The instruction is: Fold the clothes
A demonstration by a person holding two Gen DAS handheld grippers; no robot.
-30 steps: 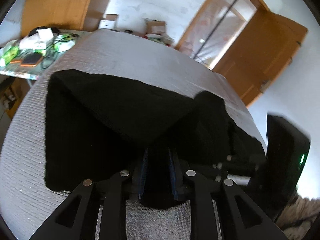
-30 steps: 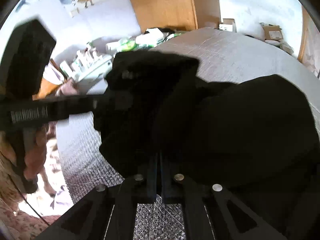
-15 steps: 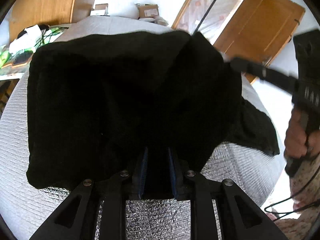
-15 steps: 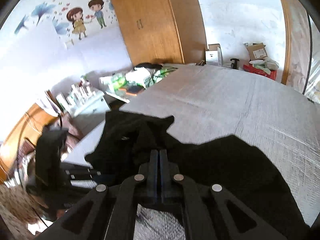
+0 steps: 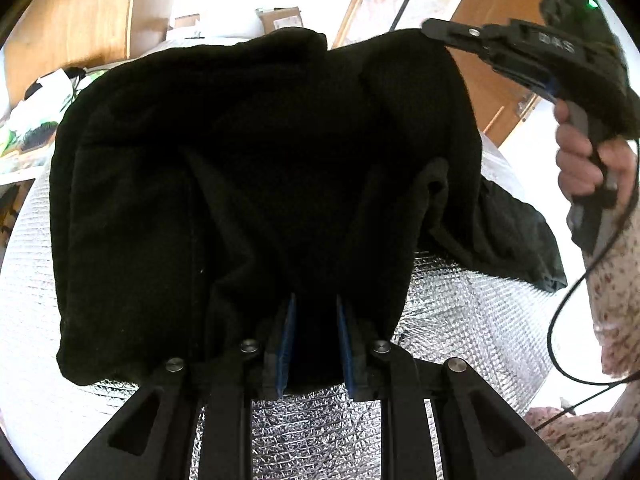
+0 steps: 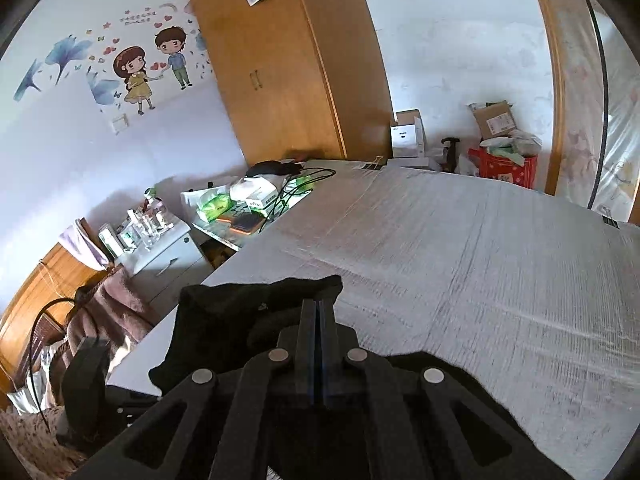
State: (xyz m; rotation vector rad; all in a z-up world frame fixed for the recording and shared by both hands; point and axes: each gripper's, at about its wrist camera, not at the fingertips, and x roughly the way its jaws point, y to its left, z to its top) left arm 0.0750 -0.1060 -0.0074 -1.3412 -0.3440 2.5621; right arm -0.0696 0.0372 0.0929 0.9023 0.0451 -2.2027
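Observation:
A black garment hangs lifted above the silver quilted surface, filling most of the left wrist view. My left gripper is shut on a thick bunch of its lower edge, blue pads apart around the cloth. My right gripper is shut on another part of the garment and holds it high; it also shows in the left wrist view at the garment's top right corner. Part of the garment trails on the surface at the right.
The grey surface stretches far ahead in the right wrist view. A cluttered side table and a white nightstand stand at its left edge. A wooden wardrobe and boxes are at the back.
Both grippers have lifted the garment off the surface. The right gripper has risen well above the left, so the cloth now hangs stretched between them.

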